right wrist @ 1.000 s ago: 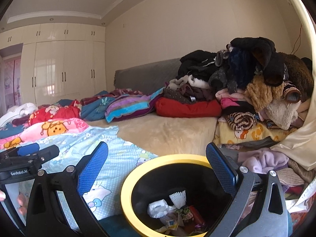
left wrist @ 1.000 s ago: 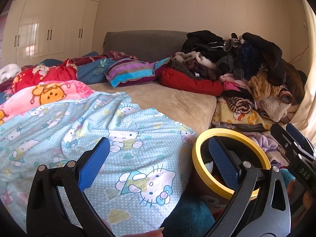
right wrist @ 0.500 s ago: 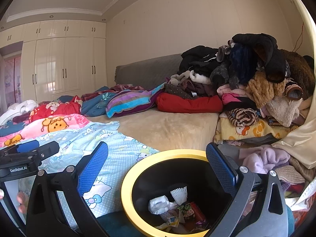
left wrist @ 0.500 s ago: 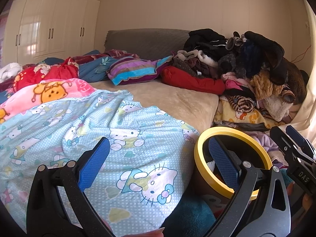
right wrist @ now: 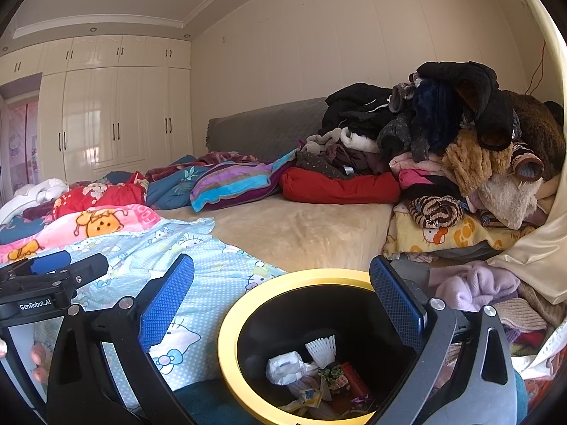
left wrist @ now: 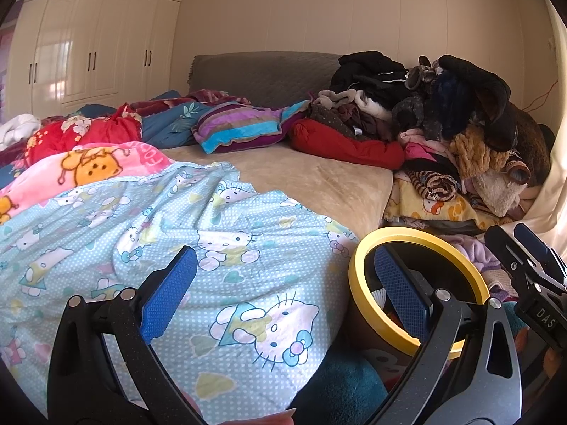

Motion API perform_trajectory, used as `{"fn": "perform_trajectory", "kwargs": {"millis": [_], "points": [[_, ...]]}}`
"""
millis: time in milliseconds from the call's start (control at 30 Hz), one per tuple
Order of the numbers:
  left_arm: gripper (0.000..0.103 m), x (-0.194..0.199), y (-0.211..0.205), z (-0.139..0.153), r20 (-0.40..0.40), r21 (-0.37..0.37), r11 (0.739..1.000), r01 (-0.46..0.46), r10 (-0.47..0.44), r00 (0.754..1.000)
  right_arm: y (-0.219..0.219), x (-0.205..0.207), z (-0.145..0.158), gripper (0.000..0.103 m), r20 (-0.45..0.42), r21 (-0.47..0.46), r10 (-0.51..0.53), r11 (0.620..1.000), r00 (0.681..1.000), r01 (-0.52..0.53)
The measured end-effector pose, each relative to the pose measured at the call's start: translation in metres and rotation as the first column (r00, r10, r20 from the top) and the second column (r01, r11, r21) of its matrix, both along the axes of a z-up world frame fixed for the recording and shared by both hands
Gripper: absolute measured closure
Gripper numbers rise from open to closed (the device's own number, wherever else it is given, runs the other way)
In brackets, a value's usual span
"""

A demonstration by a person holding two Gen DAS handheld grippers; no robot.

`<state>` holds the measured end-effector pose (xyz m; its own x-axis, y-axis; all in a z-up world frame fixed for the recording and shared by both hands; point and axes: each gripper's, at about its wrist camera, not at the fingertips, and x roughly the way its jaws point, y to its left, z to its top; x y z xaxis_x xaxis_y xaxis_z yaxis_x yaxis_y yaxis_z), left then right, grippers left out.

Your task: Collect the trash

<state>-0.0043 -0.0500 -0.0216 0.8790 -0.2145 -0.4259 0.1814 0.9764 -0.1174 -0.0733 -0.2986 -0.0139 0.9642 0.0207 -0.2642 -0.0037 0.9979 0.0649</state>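
A trash bin with a yellow rim (right wrist: 230,329) stands at the foot of the bed; it also shows in the left wrist view (left wrist: 358,276). Inside lie crumpled white paper (right wrist: 285,372), a white shuttlecock (right wrist: 320,349) and colourful wrappers (right wrist: 340,382). My right gripper (right wrist: 281,304) is open and empty, held just above the bin's mouth. My left gripper (left wrist: 285,294) is open and empty, over the Hello Kitty blanket (left wrist: 141,219) to the left of the bin. No loose trash shows on the bed.
The bed has a bare beige sheet (left wrist: 312,180) in the middle. A tall pile of clothes (left wrist: 453,124) sits at the right. Pillows and blankets (left wrist: 244,127) lie along the grey headboard. White wardrobes (left wrist: 88,56) stand at the far left.
Both grippers have tilted slightly so the bed scene sits a little lower and nearer in view. Both stay open and empty.
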Motion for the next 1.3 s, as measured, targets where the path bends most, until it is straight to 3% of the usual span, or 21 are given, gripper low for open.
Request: {"fn": "perform_trajectory", "kwargs": {"millis": [967, 1300], "points": [[0.011, 0.000, 0.000, 0.000, -0.002, 0.005, 1.000, -0.001, 0.001, 1.000, 0.000, 0.001, 0.000, 0.006, -0.006, 0.000, -0.002, 1.000, 1.000, 0.002], [0.011, 0.002, 0.016, -0.001, -0.019, 0.007, 0.999, -0.051, 0.051, 0.999, 0.010, 0.009, -0.003, 0.006, -0.044, 0.019, 0.018, 1.000, 0.999, -0.017]]}}
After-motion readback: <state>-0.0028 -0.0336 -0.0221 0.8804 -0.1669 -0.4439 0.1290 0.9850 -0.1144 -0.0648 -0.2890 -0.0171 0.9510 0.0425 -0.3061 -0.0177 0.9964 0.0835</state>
